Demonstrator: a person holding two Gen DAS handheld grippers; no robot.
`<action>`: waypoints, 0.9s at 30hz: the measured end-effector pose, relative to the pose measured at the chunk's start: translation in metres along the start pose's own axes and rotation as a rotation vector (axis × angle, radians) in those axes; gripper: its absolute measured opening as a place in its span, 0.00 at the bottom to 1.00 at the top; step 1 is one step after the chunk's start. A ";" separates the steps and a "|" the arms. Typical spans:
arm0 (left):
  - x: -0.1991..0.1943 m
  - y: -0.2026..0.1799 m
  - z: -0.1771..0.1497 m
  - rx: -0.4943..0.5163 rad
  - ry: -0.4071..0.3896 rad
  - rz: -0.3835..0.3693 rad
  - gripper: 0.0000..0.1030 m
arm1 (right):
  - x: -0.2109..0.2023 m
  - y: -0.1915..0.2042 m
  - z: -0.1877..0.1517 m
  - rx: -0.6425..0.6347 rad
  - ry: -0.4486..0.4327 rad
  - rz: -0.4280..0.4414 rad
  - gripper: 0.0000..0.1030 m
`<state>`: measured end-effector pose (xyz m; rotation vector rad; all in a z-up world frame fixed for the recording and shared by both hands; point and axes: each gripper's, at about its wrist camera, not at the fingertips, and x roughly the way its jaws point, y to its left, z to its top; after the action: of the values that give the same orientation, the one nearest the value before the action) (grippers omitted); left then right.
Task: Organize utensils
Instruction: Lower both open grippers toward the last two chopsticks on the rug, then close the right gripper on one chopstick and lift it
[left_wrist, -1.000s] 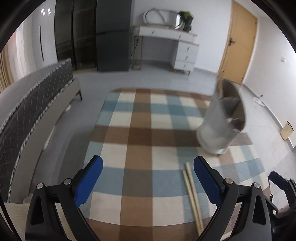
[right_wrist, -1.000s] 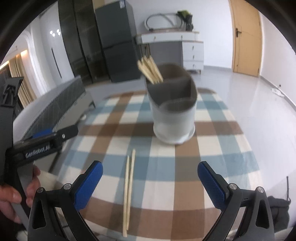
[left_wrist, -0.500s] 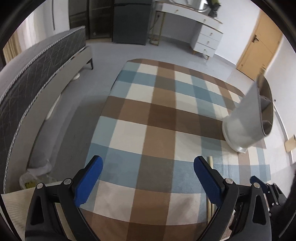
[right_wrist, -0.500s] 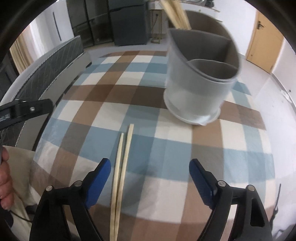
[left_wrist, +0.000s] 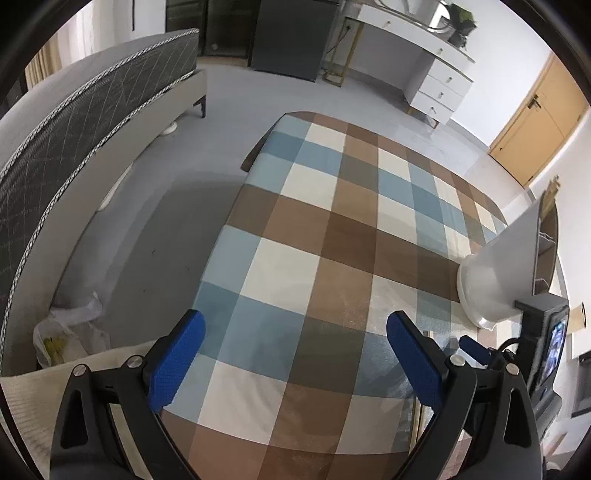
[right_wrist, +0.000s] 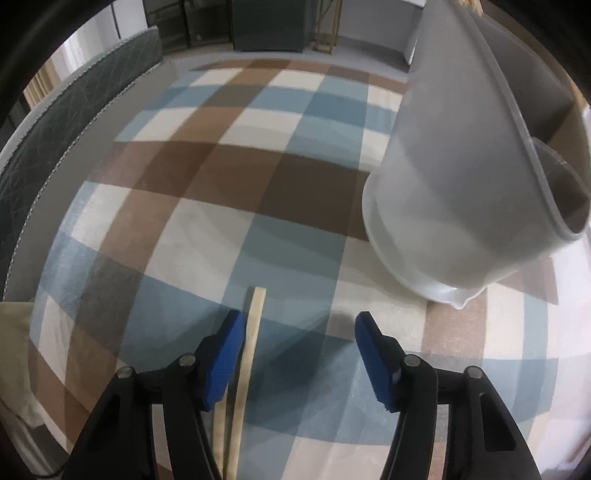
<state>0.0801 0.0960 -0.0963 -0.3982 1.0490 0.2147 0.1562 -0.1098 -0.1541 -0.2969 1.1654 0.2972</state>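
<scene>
A pair of wooden chopsticks (right_wrist: 248, 354) lies on the checked tablecloth (right_wrist: 229, 192), just inside the left finger of my right gripper (right_wrist: 298, 350), which is open, low over the cloth and empty. A grey divided utensil holder (right_wrist: 461, 177) stands close at the right, with chopstick tips at its top edge. In the left wrist view my left gripper (left_wrist: 295, 354) is open and empty above the table's near left part; the holder (left_wrist: 506, 266) is at the far right, and the right gripper's blue fingertip (left_wrist: 476, 347) shows beside it.
The table's left edge (left_wrist: 218, 236) drops to a grey floor. A grey bed (left_wrist: 74, 122) runs along the left. A plastic bag (left_wrist: 70, 332) lies on the floor by it. A white dresser (left_wrist: 436, 81) and a wooden door (left_wrist: 539, 122) stand at the back.
My right gripper has moved down and forward onto the chopsticks, and its jaws have narrowed. My left gripper has drifted left and tilted down; the holder slid to the right edge of its view.
</scene>
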 end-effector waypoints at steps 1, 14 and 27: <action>0.000 0.000 0.000 -0.001 0.001 0.002 0.93 | 0.001 -0.001 0.001 0.008 0.005 -0.007 0.56; 0.000 -0.001 -0.001 0.013 0.012 0.008 0.93 | 0.000 0.007 0.009 0.007 -0.002 0.026 0.26; 0.001 -0.005 -0.005 0.031 0.014 0.018 0.93 | -0.021 -0.012 0.000 0.132 -0.062 0.140 0.05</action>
<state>0.0785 0.0895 -0.0986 -0.3630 1.0686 0.2120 0.1526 -0.1223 -0.1340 -0.0900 1.1406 0.3480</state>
